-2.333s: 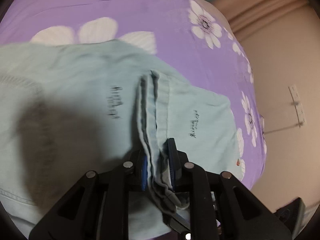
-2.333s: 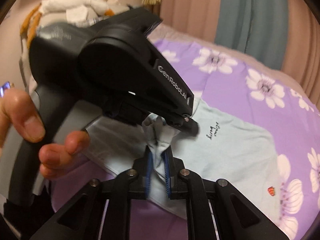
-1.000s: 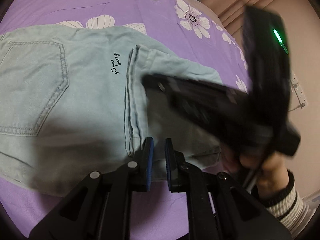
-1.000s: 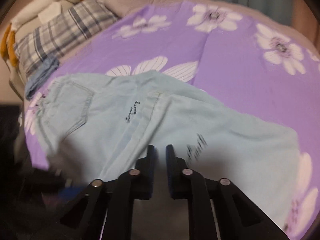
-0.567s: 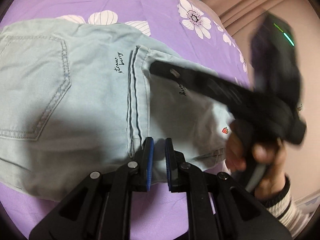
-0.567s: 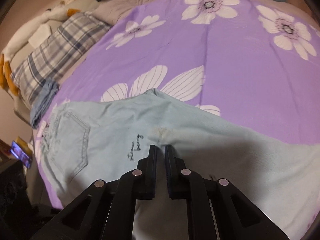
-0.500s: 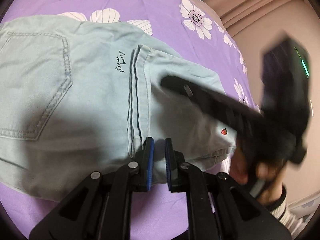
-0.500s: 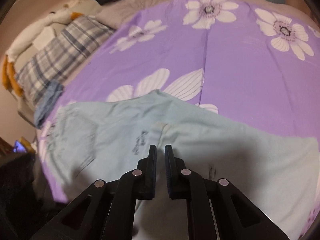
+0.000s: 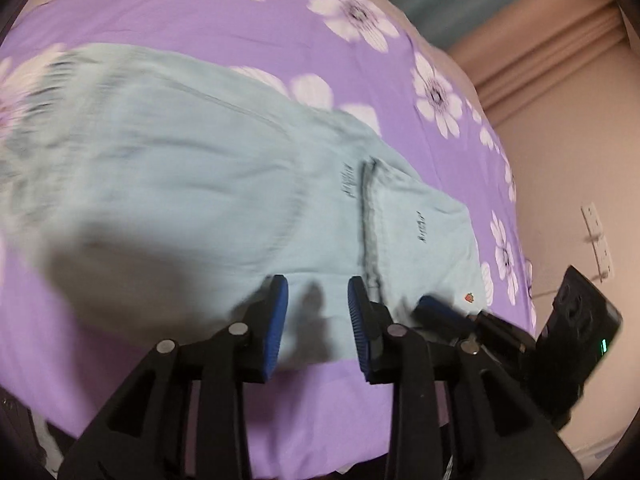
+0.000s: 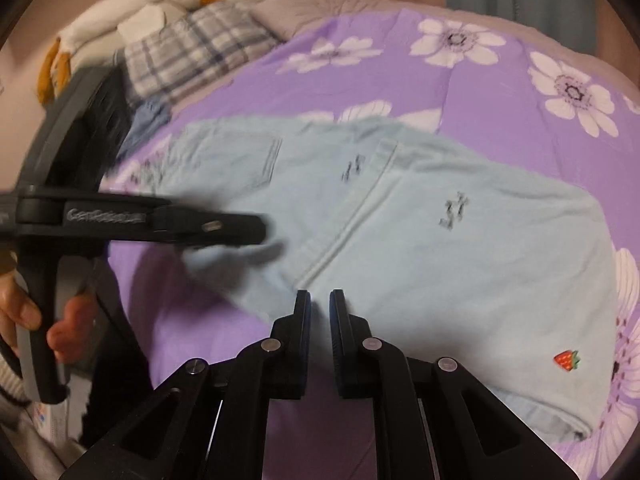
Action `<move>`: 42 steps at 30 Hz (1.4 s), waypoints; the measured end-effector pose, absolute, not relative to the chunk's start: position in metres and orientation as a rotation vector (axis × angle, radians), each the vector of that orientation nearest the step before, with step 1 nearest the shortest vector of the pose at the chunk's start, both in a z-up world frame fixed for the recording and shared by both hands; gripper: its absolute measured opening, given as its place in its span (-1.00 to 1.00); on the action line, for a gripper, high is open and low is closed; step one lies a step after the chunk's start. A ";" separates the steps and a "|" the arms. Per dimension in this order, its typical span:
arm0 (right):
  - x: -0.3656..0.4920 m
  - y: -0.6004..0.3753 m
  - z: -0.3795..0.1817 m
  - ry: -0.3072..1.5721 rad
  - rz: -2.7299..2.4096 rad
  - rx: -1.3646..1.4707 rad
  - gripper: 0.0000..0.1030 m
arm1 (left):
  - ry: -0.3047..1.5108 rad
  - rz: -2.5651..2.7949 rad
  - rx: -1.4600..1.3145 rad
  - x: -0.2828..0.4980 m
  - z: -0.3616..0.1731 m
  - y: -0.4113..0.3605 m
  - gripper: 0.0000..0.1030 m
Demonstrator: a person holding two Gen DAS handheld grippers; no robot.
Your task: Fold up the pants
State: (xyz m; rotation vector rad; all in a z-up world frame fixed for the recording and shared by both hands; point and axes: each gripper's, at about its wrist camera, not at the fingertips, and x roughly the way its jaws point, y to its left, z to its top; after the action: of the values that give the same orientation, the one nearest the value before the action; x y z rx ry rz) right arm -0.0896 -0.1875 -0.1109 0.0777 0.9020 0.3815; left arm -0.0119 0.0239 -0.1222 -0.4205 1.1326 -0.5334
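Observation:
Light blue denim pants (image 9: 192,184) lie folded on the purple flowered bedspread (image 9: 248,16), with the leg ends laid over the seat. They also show in the right wrist view (image 10: 460,240), with a strawberry patch (image 10: 566,360) near the right edge. My left gripper (image 9: 316,316) is open and empty over the near edge of the pants. It shows in the right wrist view (image 10: 224,228), held by a hand. My right gripper (image 10: 319,312) has its jaws nearly together and empty, just above the near hem. It shows blurred at the lower right of the left wrist view (image 9: 444,314).
A plaid pillow (image 10: 200,44) and a white plush toy (image 10: 132,12) lie at the head of the bed. A beige wall with a socket (image 9: 596,236) is to the right. The bed's near edge drops off below the grippers.
Both grippers let go of the hem, which now lies flat on the pants. My left gripper has opened and swung left along the near edge. The right gripper pulled back low.

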 end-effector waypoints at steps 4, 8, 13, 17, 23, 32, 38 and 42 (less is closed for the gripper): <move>-0.073 -0.189 -0.118 0.923 0.356 0.130 -0.79 | 1.118 -0.509 -0.504 -0.030 -0.121 0.066 -0.27; -0.063 -0.158 -0.130 0.929 0.377 0.068 -0.79 | 1.111 -0.455 -0.595 -0.046 -0.122 0.096 -0.09; -0.060 -0.154 -0.121 0.931 0.369 0.051 -0.79 | 1.123 -0.382 -0.733 -0.058 -0.138 0.129 -0.04; -0.069 -0.157 -0.114 0.893 0.399 0.082 -0.79 | 1.096 -0.373 -0.882 -0.061 -0.148 0.144 0.13; -0.073 -0.149 -0.108 0.869 0.417 0.071 -0.79 | 0.999 -0.331 -0.981 -0.047 -0.147 0.147 0.33; -0.055 -0.150 -0.111 0.897 0.392 0.122 -0.79 | 0.956 -0.305 -0.986 0.000 -0.146 0.147 0.35; -0.017 -0.152 -0.111 0.925 0.327 0.135 -0.79 | 0.984 -0.278 -0.856 0.015 -0.147 0.139 -0.22; 0.021 -0.146 -0.107 0.923 0.253 0.096 -0.79 | 0.990 -0.294 -0.850 0.014 -0.156 0.144 -0.32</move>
State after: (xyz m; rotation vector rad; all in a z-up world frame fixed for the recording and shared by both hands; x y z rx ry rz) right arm 0.0207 -0.1460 -0.1068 0.0960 0.9228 0.2530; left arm 0.0145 0.1443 -0.1555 -0.8503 0.9900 -0.2939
